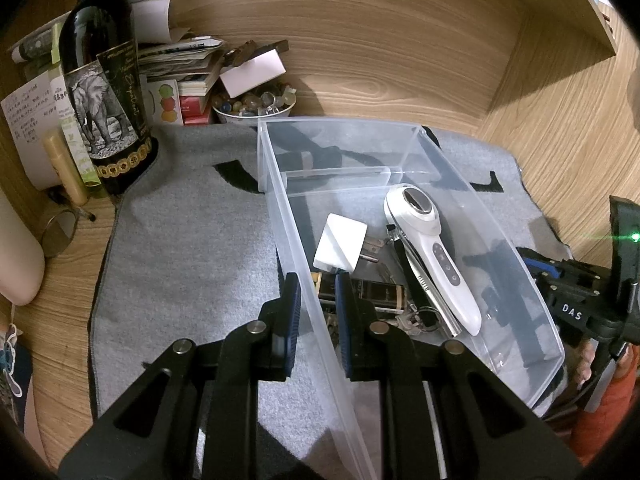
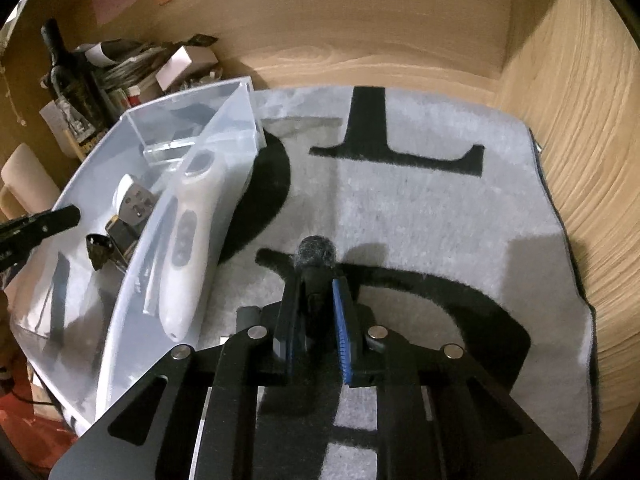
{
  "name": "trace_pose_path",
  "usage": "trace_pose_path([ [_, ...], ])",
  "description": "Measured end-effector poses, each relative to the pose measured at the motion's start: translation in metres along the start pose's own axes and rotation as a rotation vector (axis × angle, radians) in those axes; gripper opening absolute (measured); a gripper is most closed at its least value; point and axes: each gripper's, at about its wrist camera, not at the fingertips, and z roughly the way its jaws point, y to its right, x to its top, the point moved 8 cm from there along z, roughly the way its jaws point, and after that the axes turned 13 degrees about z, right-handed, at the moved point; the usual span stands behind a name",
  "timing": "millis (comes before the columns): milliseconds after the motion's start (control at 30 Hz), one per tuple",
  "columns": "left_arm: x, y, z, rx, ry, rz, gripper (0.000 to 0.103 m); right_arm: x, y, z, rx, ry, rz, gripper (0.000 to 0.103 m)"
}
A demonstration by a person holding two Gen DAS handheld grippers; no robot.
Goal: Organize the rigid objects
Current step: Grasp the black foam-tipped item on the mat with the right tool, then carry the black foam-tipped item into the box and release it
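A clear plastic bin [image 1: 404, 148] sits on a grey mat [image 1: 188, 240]. My left gripper [image 1: 318, 294] is shut on the bin's left wall, one pad outside and one inside. In the bin lie a white handheld device [image 1: 434, 252], a white plug adapter [image 1: 340, 246], a dark little box [image 1: 380, 292] and keys [image 1: 416, 318]. To the right of the bin [image 2: 120, 280], my right gripper [image 2: 316, 304] is shut on a black stick-shaped object with a fuzzy round head [image 2: 315, 252], low over the mat [image 2: 420, 216]. The white device [image 2: 188, 240] shows through the bin's wall.
A dark wine bottle [image 1: 104, 80], stacked papers [image 1: 180, 60], a bowl of stones [image 1: 256, 104] and a tape roll [image 1: 60, 232] crowd the back left. Wooden walls [image 1: 400, 48] close the back and right. The mat's right half [image 2: 480, 240] carries black letter shapes.
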Motion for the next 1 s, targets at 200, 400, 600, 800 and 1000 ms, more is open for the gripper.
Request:
trace_pose_path([
  [200,0.000,0.000,0.000,-0.001,0.000,-0.003,0.016,0.017,-0.009,-0.021,0.008,0.067,-0.024,0.015],
  [400,0.000,0.000,0.000,-0.003,0.000,-0.003,0.016,0.034,-0.026,-0.044,0.022,0.141,-0.085,0.015],
  [600,-0.001,0.000,0.000,-0.004,0.000,-0.005,0.016,0.047,-0.053,-0.061,0.068,0.201,-0.150,0.015],
  [800,-0.001,0.002,0.000,-0.003,-0.001,-0.003,0.016,0.048,-0.091,-0.055,0.126,0.188,-0.248,0.015],
  [1000,-0.001,0.002,-0.001,-0.009,0.001,-0.011,0.016,0.035,-0.126,-0.024,0.152,0.107,-0.356,0.015],
])
